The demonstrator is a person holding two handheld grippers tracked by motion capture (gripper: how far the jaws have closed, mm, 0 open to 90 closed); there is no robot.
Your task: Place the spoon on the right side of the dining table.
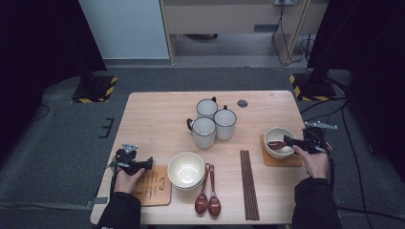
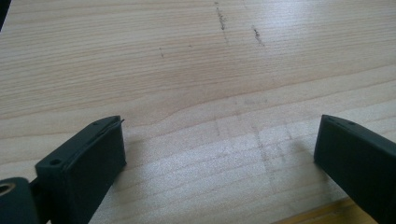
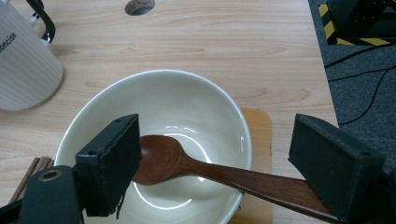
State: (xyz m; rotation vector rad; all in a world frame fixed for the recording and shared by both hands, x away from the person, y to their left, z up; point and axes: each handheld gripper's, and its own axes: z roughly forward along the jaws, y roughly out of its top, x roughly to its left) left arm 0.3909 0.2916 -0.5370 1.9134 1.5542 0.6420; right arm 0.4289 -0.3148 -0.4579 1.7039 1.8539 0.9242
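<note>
Resting in the white bowl on its coaster, the wooden spoon lies between the right gripper's spread fingers (handle running out over the rim). Beyond stand three mugs. The left gripper hovers open over bare surface.

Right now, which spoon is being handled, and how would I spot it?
Look to the right edge of the wooden table, where a cream bowl sits on an orange mat. The wooden spoon lies inside that bowl, between the open jaws of the right gripper. The two other spoons lie flat on the table.
</note>
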